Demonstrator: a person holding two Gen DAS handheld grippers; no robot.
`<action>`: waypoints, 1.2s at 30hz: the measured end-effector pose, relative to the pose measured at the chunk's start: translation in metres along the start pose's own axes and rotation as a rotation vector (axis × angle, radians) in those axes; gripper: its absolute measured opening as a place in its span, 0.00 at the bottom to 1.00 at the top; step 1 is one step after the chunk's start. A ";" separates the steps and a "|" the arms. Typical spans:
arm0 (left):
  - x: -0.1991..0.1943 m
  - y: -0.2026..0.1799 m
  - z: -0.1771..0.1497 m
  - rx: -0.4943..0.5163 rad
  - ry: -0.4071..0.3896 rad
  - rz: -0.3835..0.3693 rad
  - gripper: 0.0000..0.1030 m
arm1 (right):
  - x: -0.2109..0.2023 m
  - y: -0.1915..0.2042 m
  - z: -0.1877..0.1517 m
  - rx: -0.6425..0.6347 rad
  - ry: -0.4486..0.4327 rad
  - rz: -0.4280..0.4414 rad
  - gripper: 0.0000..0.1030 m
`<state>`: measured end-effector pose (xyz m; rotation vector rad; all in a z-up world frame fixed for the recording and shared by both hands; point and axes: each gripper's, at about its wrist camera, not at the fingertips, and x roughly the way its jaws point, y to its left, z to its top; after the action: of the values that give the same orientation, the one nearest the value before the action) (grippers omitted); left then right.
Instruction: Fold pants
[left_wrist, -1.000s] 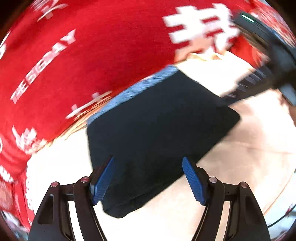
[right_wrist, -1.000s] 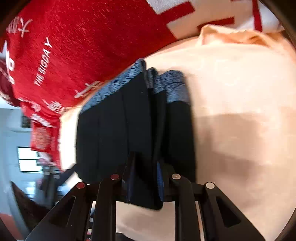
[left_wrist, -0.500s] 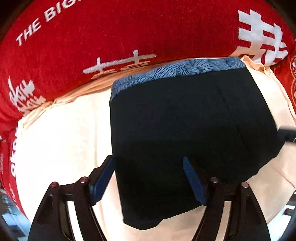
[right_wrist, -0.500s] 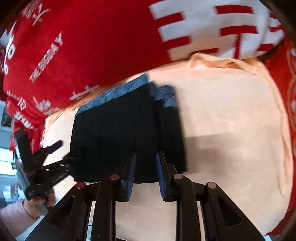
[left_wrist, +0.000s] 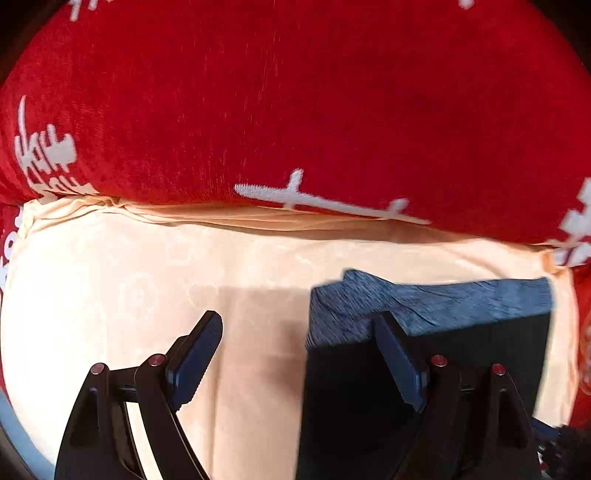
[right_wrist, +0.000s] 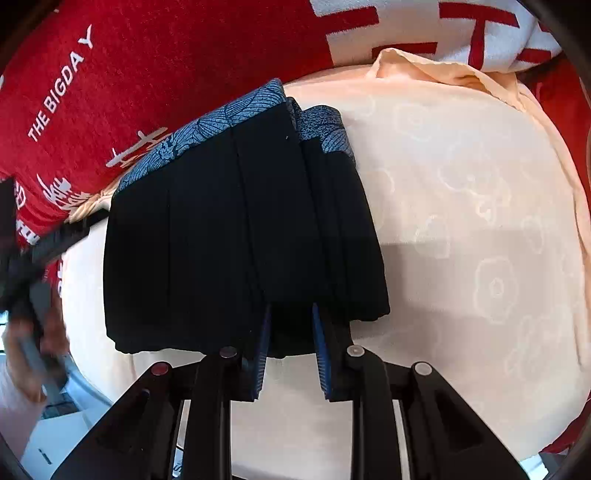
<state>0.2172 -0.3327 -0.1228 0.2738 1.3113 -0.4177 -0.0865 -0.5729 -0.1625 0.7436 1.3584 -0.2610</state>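
Pants (right_wrist: 229, 236), black with a blue patterned waistband (right_wrist: 221, 122), lie folded into a compact stack on the cream cloth (right_wrist: 480, 221) that covers the surface under you, their waistband end toward the red blanket (right_wrist: 166, 55) with white lettering. Your right gripper (right_wrist: 290, 325) points down at the near hem, and its narrow-set fingers (right_wrist: 260, 354) clamp a fold of the black fabric there, the blue pads pressing on it from both sides. Just right of that grip, a second folded layer with its own strip of waistband lies alongside the main stack. Your left gripper (left_wrist: 295, 339) hangs over the stack's other side: its jaws have just been opening and now stand wide. In the left wrist view the edge of the pants (left_wrist: 424, 362) runs between the fingers (left_wrist: 199, 350), with one finger over bare cream cloth (left_wrist: 147, 277) and the other over the waistband (left_wrist: 461, 299) and black fabric; whether that finger touches the fabric cannot be told, and nothing is pinched. In the right wrist view your left hand (right_wrist: 33, 332) shows as a blur at the picture's left edge, beside the stack. The red blanket (left_wrist: 295, 110) fills the far side of both views.
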 end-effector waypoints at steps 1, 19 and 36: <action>0.006 0.000 0.000 0.011 0.004 0.020 0.83 | -0.001 0.000 0.000 0.000 -0.001 0.000 0.24; -0.017 0.009 -0.032 0.100 0.109 0.079 0.83 | -0.005 0.007 -0.003 0.019 -0.022 -0.037 0.25; -0.033 0.010 -0.060 0.120 0.161 0.004 0.83 | -0.024 0.022 -0.025 0.111 -0.018 -0.117 0.37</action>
<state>0.1632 -0.2937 -0.1053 0.4173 1.4454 -0.4798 -0.0993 -0.5469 -0.1330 0.7531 1.3804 -0.4372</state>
